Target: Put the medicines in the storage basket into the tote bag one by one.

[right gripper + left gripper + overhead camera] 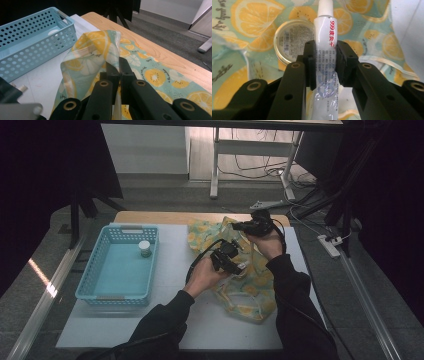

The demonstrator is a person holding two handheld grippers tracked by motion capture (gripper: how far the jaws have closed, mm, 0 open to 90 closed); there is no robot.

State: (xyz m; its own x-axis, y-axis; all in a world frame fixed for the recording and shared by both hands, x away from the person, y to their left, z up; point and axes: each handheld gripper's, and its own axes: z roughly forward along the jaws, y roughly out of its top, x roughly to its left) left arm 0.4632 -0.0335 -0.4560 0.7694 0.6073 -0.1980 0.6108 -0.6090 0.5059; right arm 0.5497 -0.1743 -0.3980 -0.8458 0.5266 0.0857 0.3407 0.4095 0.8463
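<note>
A lemon-print bag (250,285) lies on the table right of centre. My left gripper (325,58) is shut on a white tube (325,42) with red print, held just over the bag. Under the tube lies a round gold-rimmed tin (292,40). In the high view the left gripper (229,259) hovers above the middle of the bag. My right gripper (117,68) is shut on a fold of the bag (87,57) and holds it lifted. Seen from above, the right gripper (250,226) sits at the bag's far end.
A light blue perforated basket (100,270) stands at the left of the table with a small white-lidded jar (145,248) inside. The same basket (30,37) appears left of the lifted bag. Bare wood (160,50) runs along the table's far edge.
</note>
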